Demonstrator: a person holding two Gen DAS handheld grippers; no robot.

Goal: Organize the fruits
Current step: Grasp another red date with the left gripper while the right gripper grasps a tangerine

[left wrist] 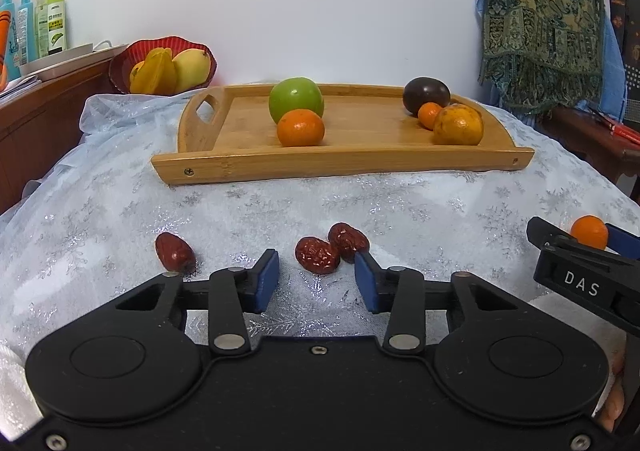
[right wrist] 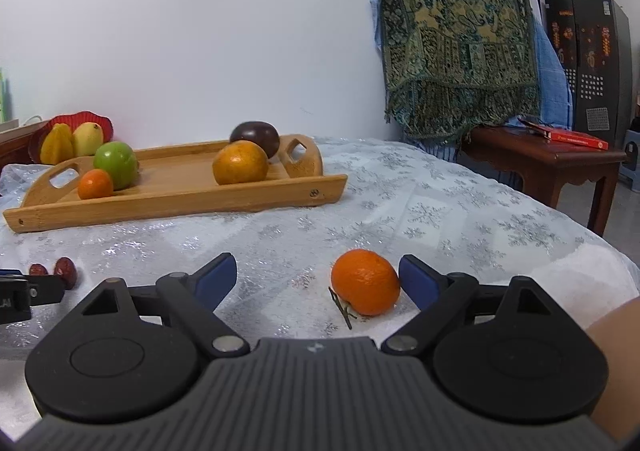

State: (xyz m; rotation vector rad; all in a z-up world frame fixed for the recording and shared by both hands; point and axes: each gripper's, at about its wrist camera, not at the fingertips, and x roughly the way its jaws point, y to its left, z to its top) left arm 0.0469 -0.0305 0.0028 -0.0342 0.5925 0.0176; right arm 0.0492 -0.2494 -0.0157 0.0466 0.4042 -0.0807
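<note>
Left tongs (left wrist: 316, 279) stand narrow and empty, one red date (left wrist: 317, 255) just ahead of the gap, its twin (left wrist: 348, 237) touching it behind. Right tongs (right wrist: 318, 279) gape wide around the small mandarin (right wrist: 365, 282), far pad (right wrist: 418, 283) almost on it, near pad well off. The wooden tray (left wrist: 240, 167) waits beyond both. The risk: uneven closing could roll that mandarin away, and the left pads could nudge the two dates apart on the slick cloth-covered desk (left wrist: 420, 203).
</note>
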